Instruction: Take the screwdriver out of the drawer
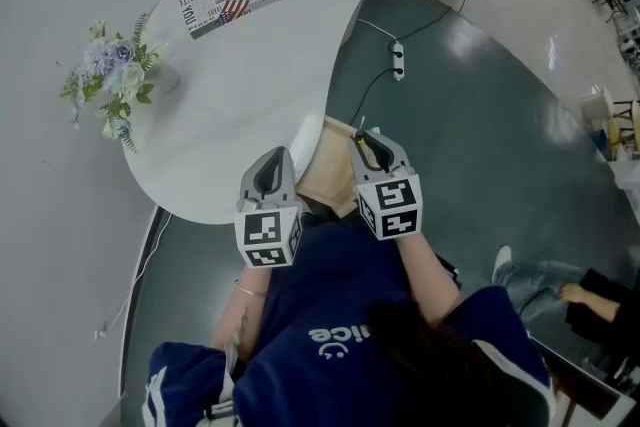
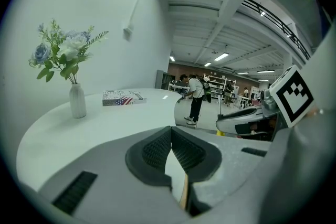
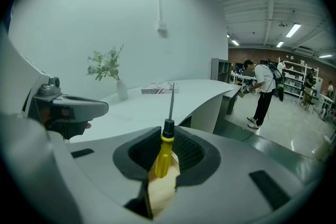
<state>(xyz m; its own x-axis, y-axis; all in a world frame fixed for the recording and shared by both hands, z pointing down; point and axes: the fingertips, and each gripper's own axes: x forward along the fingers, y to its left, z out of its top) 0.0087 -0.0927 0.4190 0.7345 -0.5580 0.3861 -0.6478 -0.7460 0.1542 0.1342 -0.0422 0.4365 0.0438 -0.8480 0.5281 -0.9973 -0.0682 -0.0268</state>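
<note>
The right gripper has the screwdriver. Its jaws are part closed on the yellow handle, pads pressing it from both sides. The tool's long axis runs nearly along the line the jaws point. The handle sits in the grip and the thin shaft sticks out ahead and upward past the tips, toward the far end of the bench.

Pale wood shows directly under the handle in the right gripper view. In the head view this gripper hangs over the open drawer at the bench's near edge. I judge the screwdriver to be lifted but not yet carried clear — the drawer lies straight below it.

The left gripper hovers just beside the right one, over the bench edge. Its jaws are closed tip to tip with nothing between them.

What is left falls to the right hand. The bench top lies ahead and to the left of its jaws — so the tool has to travel along its own axis, tip first.
</note>
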